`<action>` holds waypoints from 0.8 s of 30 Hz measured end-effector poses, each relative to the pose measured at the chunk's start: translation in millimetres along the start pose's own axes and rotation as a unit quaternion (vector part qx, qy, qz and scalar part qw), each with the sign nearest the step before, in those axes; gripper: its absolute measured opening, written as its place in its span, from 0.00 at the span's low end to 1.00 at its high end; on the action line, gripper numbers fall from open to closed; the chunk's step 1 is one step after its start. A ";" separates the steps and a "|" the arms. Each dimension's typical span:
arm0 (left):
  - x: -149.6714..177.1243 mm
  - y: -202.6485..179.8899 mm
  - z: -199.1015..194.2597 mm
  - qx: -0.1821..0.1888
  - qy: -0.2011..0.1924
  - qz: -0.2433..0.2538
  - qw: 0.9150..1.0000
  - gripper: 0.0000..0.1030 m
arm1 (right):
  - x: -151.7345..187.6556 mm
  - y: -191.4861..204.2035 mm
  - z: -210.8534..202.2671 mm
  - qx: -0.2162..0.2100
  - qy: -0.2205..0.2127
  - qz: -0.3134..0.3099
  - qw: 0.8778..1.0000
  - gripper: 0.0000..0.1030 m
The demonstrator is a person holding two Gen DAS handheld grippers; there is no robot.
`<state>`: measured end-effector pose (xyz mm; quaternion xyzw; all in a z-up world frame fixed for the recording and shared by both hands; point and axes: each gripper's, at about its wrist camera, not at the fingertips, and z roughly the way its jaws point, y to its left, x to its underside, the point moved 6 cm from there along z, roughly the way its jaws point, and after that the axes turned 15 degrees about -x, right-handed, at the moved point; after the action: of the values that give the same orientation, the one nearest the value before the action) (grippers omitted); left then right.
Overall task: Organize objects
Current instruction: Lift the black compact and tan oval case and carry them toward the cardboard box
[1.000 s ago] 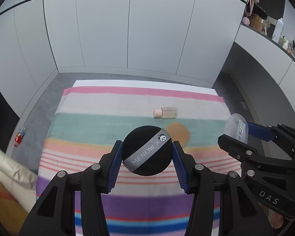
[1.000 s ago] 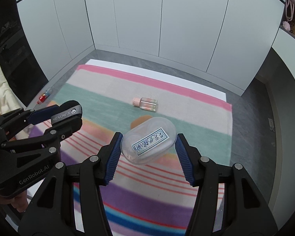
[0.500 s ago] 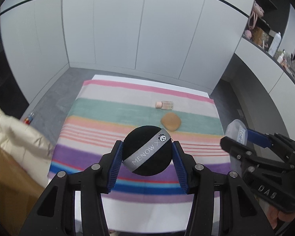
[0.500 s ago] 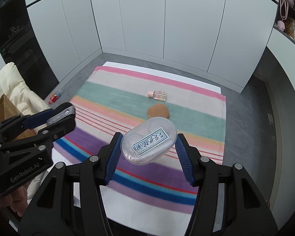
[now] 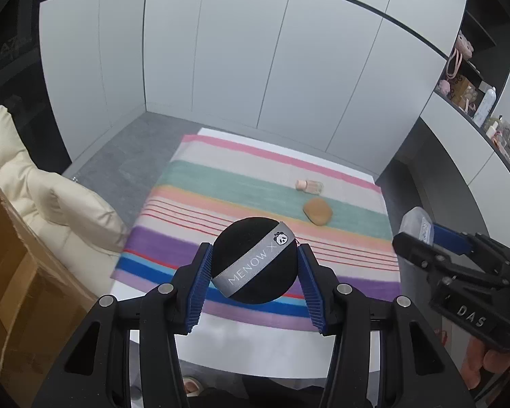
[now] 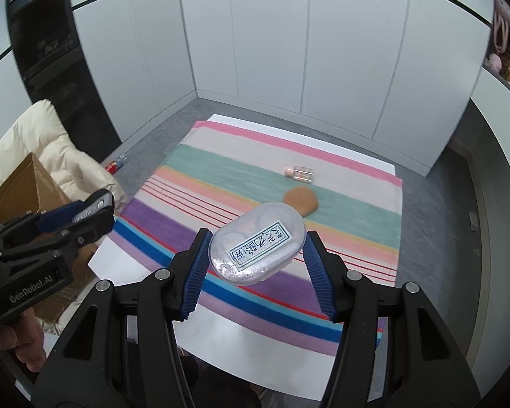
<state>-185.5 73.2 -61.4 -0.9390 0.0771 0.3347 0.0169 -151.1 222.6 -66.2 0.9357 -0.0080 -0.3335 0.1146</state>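
Note:
My left gripper (image 5: 253,270) is shut on a black round powder puff (image 5: 255,260) with a grey MENOW band, held high above the near edge of the striped cloth (image 5: 220,204). My right gripper (image 6: 255,255) is shut on a clear oval plastic case (image 6: 258,243) with a written label, also held high over the cloth (image 6: 220,187). A small pink-capped bottle (image 5: 310,186) and a tan sponge (image 5: 317,211) lie on the cloth's far right part; they also show in the right wrist view, the bottle (image 6: 299,172) and the sponge (image 6: 301,200).
The cloth covers a white table (image 6: 255,346). A cream padded jacket (image 5: 44,187) and a cardboard box (image 5: 13,272) stand left of the table. A small red bottle (image 6: 113,166) lies on the grey floor. White cabinets stand behind; shelves (image 5: 472,91) at right.
Both grippers have risen and pulled back toward the near edge of the table with their objects still held. The bottle and sponge have not moved.

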 end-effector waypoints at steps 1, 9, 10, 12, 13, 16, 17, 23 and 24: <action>-0.6 2.8 -1.9 -0.001 -0.002 0.000 1.000 0.50 | 0.3 4.5 1.7 -0.003 0.001 -0.004 1.000 0.56; -0.1 27.2 -8.8 -0.013 -0.017 -0.006 1.000 0.50 | -4.4 36.3 18.2 -0.025 0.010 -0.031 0.999 0.56; 0.1 30.6 -8.5 -0.016 -0.018 -0.007 1.000 0.50 | -5.2 39.8 20.7 -0.029 0.011 -0.035 0.999 0.56; 0.2 38.3 -7.3 -0.018 -0.016 -0.014 1.000 0.50 | -7.0 46.1 25.3 -0.031 0.013 -0.042 0.999 0.56; 0.4 42.6 -6.9 -0.018 -0.016 -0.019 1.000 0.50 | -8.0 48.8 27.0 -0.033 0.013 -0.043 0.998 0.56; 1.1 56.5 -6.7 -0.021 -0.014 -0.031 0.999 0.50 | -10.2 56.0 32.7 -0.037 0.014 -0.042 0.998 0.56; 1.7 61.4 -6.7 -0.022 -0.014 -0.035 0.999 0.50 | -10.9 58.9 34.9 -0.040 0.014 -0.041 0.998 0.56; 4.1 88.3 -7.2 -0.031 -0.013 -0.056 0.998 0.50 | -15.3 79.3 44.8 -0.051 0.012 -0.047 0.997 0.56; 4.3 92.0 -7.6 -0.033 -0.014 -0.058 0.998 0.50 | -15.9 82.1 46.2 -0.054 0.012 -0.048 0.997 0.56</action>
<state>-191.7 -18.9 -56.4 -0.9373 0.0109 0.3482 0.0063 -187.3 134.4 -73.0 0.9317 0.0563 -0.3268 0.1484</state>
